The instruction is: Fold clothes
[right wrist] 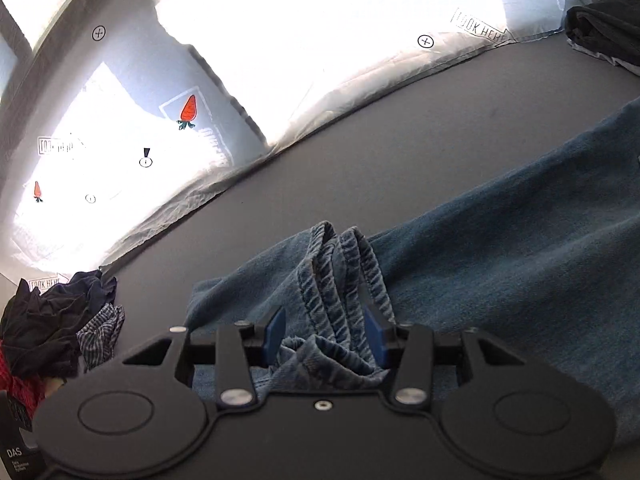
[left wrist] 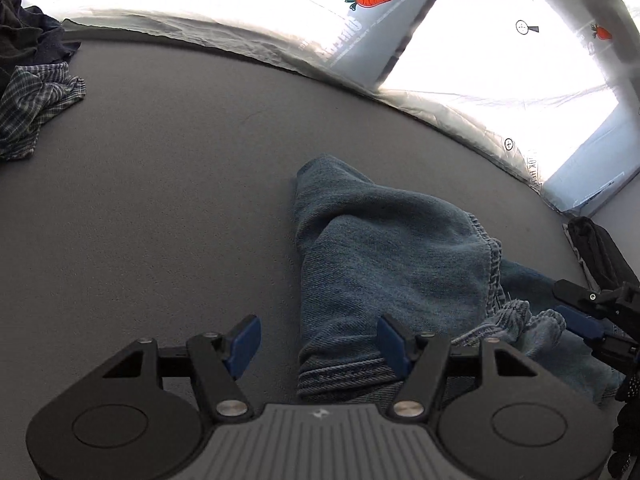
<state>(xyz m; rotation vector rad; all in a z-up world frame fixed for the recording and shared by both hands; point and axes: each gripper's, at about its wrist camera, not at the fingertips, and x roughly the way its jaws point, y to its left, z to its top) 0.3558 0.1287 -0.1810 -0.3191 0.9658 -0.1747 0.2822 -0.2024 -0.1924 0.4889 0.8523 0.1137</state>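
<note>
One pair of jeans [right wrist: 500, 248] lies across my grey desk [left wrist: 160, 200]. My right gripper [right wrist: 326, 336] brackets the two bunched hems, narrowed; I judge both hems should be pinched together before lifting. My left gripper [left wrist: 316, 340] hovers wide, empty, over the leg fold.

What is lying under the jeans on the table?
Only the grey table shows around the jeans; nothing pokes out from under them. The denim covers whatever lies directly beneath. The plaid cloth sits apart, at the table's far end.
</note>
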